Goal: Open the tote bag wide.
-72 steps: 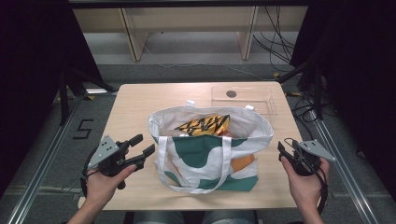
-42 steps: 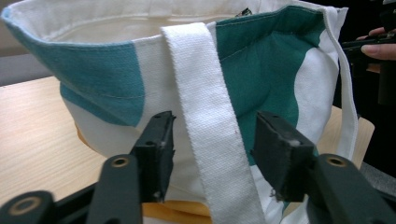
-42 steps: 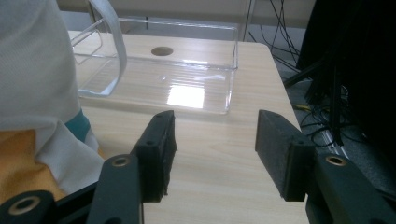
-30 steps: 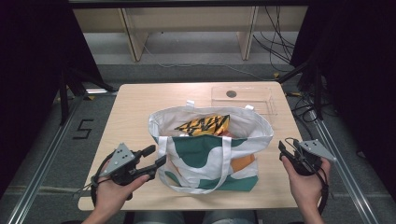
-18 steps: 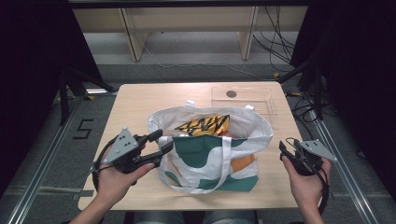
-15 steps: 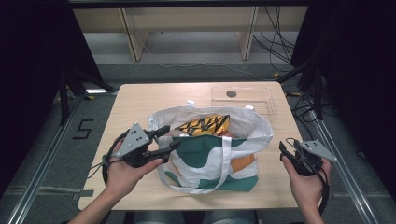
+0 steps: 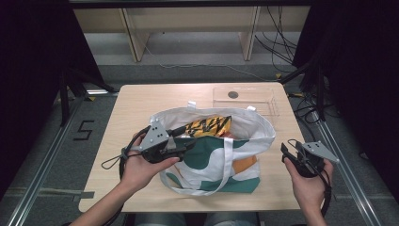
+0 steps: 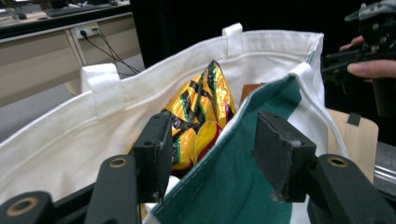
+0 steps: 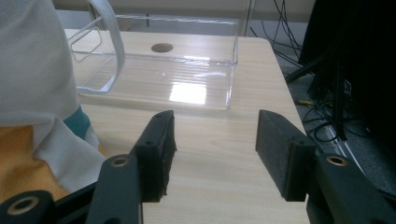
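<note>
A white tote bag point(image 7: 221, 155) with green and orange shapes stands open mid-table. Inside it, a yellow-and-black snack packet point(image 7: 209, 126) leans against the far wall. My left gripper point(image 7: 186, 141) reaches over the bag's left near rim. In the left gripper view its jaws point(image 8: 212, 135) straddle the green near wall of the bag point(image 8: 243, 154) without pressing on it, the packet point(image 8: 201, 112) just beyond. Those jaws have just been closing a little. My right gripper point(image 7: 287, 150) hovers open to the right of the bag, with bare table between its jaws point(image 9: 215, 130).
A clear plastic tray point(image 7: 244, 99) sits at the table's point(image 7: 141, 103) back right corner, seen ahead of the right gripper as the tray point(image 9: 154, 74). The bag's white handle point(image 9: 112, 42) arches in front of it. Cables hang off the table's right side.
My left gripper has risen from the table left of the bag and moved right, over the bag's near rim. The right gripper has stayed where it was.
</note>
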### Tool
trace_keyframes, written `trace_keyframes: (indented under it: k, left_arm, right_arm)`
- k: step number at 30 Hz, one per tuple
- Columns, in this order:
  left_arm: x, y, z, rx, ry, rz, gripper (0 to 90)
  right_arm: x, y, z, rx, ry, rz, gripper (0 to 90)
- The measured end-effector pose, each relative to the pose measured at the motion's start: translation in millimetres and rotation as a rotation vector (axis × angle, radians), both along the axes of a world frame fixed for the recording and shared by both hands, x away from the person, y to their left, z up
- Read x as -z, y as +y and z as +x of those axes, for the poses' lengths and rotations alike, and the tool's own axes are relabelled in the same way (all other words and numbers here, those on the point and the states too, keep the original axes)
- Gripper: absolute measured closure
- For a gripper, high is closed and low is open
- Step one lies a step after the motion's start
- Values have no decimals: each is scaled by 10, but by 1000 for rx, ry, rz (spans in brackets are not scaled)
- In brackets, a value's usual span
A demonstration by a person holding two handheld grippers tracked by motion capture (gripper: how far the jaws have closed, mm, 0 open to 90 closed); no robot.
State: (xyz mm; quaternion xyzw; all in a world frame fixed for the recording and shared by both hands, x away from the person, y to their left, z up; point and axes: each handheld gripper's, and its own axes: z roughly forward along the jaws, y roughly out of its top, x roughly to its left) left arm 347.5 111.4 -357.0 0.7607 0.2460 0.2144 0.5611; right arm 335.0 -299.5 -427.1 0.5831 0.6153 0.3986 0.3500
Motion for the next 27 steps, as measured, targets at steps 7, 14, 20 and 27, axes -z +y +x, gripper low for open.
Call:
trace_keyframes:
  k: [7,14,20,27]
  left_arm:
    - [16,-62,15,2,-33,62,511]
    - [29,-70,0,-1,-60,108,618]
    - [81,-77,-27,0,-55,141,802]
    - [127,-41,-86,9,-38,125,862]
  right_arm:
    - [17,1,13,7,-15,0,476]
    - [10,-13,7,0,8,-10,475]
    - [12,-37,16,-13,-4,-26,475]
    - [11,-24,7,1,8,0,475]
